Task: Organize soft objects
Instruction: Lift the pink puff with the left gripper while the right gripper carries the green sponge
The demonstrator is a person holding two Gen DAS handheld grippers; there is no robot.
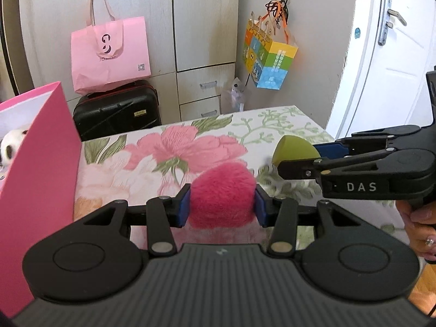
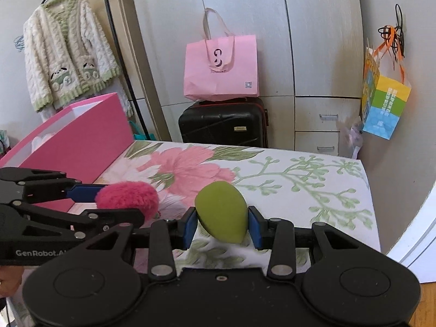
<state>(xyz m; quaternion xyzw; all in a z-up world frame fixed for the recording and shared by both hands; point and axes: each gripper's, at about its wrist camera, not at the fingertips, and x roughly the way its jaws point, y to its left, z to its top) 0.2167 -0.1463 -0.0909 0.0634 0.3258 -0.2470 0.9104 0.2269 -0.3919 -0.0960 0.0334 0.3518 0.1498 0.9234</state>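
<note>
Bare floral tabletop (image 2: 313,190) beside pink box (image 2: 90,139)

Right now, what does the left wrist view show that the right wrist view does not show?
Only the left wrist view: a white door and a plush toy inside the pink box.
Only the right wrist view: a hanging fluffy cardigan.
Both: the left gripper shut on the pink pom-pom, the right gripper shut on the green sponge, the floral table, the black suitcase.

Soft things, hard tools

Fluffy pink pom (image 1: 222,194); smooth matt green sponge (image 2: 222,211); matt black plastic grippers; glossy pink box (image 2: 81,133); printed cloth (image 2: 299,179).
</note>
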